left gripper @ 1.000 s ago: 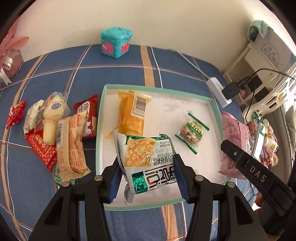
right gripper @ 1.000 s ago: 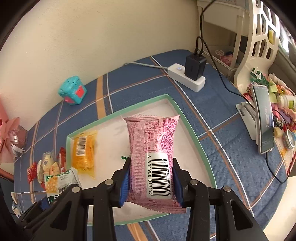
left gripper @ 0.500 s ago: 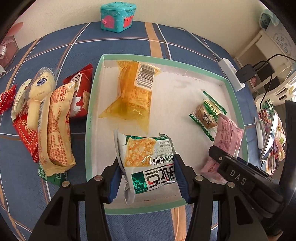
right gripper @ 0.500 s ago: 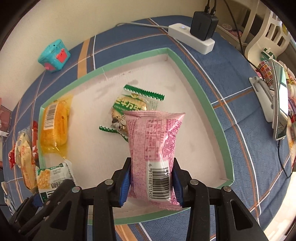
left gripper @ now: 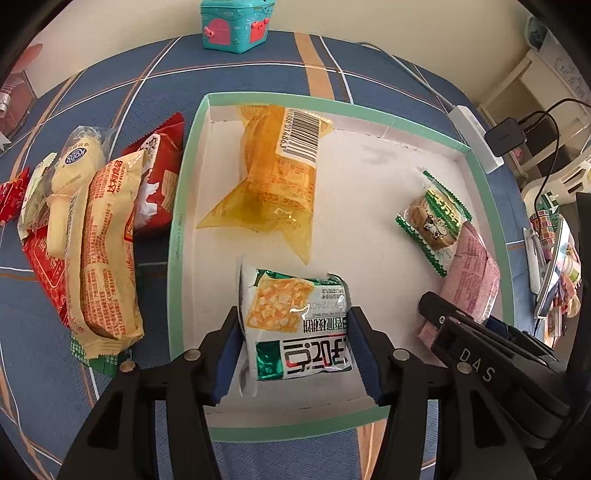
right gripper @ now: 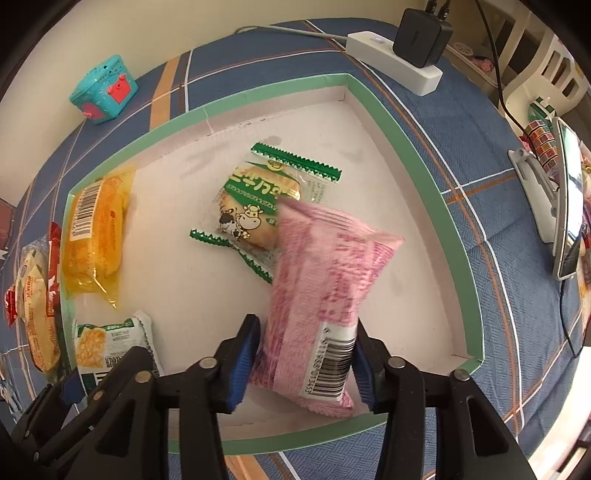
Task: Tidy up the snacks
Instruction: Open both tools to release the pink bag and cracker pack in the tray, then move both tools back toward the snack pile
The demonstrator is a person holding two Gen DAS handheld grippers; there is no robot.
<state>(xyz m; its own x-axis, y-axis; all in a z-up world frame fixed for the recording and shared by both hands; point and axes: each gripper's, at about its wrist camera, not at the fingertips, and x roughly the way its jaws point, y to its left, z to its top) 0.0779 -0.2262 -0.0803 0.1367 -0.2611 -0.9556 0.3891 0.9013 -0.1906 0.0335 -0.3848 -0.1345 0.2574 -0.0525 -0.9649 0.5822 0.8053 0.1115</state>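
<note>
- In my left gripper [left gripper: 295, 347] I have the white-and-green snack packet [left gripper: 295, 321] between the blue pads, low over the near edge of the green-rimmed tray [left gripper: 177, 221]; the jaws have just been opening, and a thin gap shows on the left side, so the pads look slack on it.
- In my right gripper [right gripper: 304, 362] the pink snack packet [right gripper: 325, 288] sits tilted and motion-blurred between the pads; these jaws have just been opening too, with a clear gap at the left pad.
- The pink packet's far corner overlaps the green cow-print biscuit packet [right gripper: 258, 206] lying inside the tray.
- An orange packet [left gripper: 273, 177] with a barcode label lies at the tray's far left side.
- Left of the tray, on the blue plaid cloth [left gripper: 110, 96], I see a pile of 5 or so snacks [left gripper: 96, 236].
- A teal toy chest [left gripper: 236, 22] stands by the wall, a white power strip [right gripper: 395, 62] at the right.
</note>
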